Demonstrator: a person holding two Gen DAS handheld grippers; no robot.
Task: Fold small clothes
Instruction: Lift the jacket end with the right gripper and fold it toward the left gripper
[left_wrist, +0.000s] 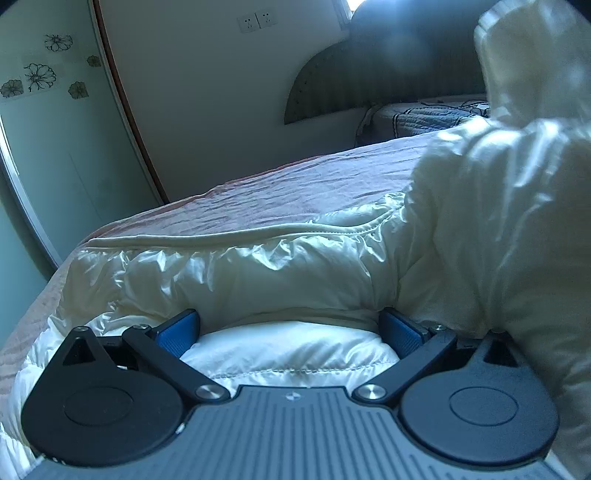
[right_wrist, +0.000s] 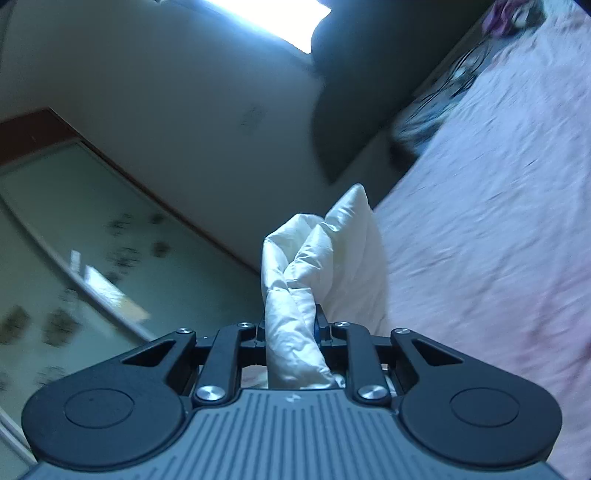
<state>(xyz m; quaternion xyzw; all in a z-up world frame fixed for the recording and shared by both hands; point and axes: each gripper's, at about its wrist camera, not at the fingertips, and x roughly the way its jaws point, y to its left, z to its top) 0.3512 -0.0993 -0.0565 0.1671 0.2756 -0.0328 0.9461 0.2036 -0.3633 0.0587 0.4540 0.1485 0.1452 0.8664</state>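
The white puffy jacket (left_wrist: 236, 273) lies lengthwise across the pink bed (left_wrist: 295, 192); the left gripper (left_wrist: 288, 332) spreads wide, pressing its near edge, while the right gripper (right_wrist: 290, 332) pinches a lifted fold, nearer the free end
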